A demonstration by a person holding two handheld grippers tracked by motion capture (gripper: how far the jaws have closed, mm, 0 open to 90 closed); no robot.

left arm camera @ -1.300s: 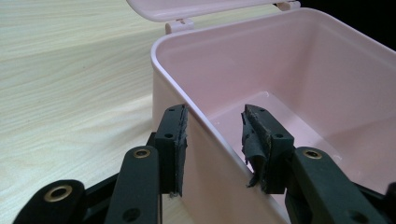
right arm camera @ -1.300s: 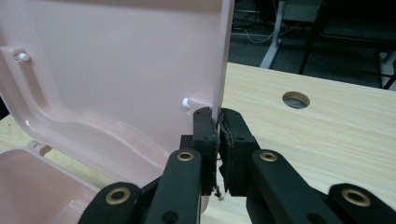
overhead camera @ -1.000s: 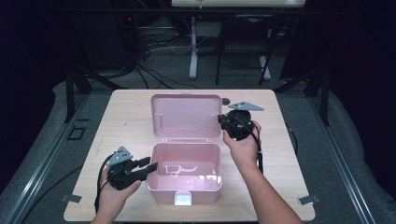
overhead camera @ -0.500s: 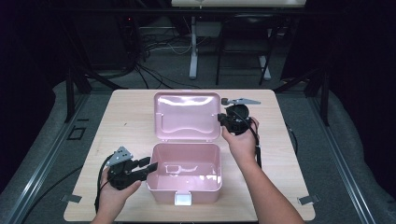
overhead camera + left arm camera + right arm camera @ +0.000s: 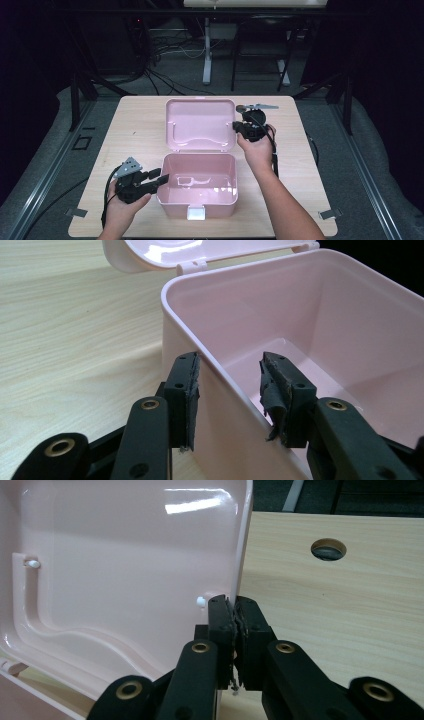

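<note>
A pink plastic box (image 5: 197, 200) stands on the wooden table (image 5: 135, 130) with its lid (image 5: 200, 122) swung back and tilted up. My left gripper (image 5: 162, 179) is at the box's left wall. In the left gripper view the left gripper (image 5: 227, 375) is open and straddles that wall (image 5: 220, 440), one pad outside and one inside. My right gripper (image 5: 235, 126) is at the lid's right edge. In the right gripper view the right gripper (image 5: 233, 602) is shut on the rim of the lid (image 5: 125, 565). The box looks bare inside.
A white latch (image 5: 196, 213) sits on the box's front wall near the table's front edge. A round cable hole (image 5: 328, 549) is in the tabletop right of the lid. Stands and cables fill the dark floor behind the table.
The right hand has turned slightly while keeping the lid's edge in its jaws. The left gripper and the box have stayed where they were.
</note>
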